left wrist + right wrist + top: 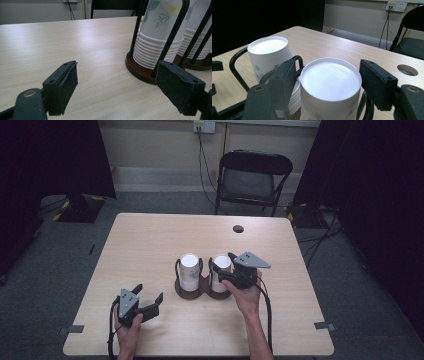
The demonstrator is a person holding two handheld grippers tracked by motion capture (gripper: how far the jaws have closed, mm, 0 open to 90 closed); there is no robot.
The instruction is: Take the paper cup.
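From above, my right gripper straddles the right stack of upturned white floral paper cups in the dark two-ring holder, ready to lift one.

My left gripper gapes empty.

Right jaws flank the top cup without pressing; no readable writing.

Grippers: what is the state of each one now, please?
Left gripper: open, holding nothing.
Right gripper: open, jaws on either side of the right cup stack, not pressing it.

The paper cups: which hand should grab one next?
Probably the right. The right gripper already has its jaws on either side of the right cup stack, not yet pressing on it. The left gripper sits open, away from the holder.
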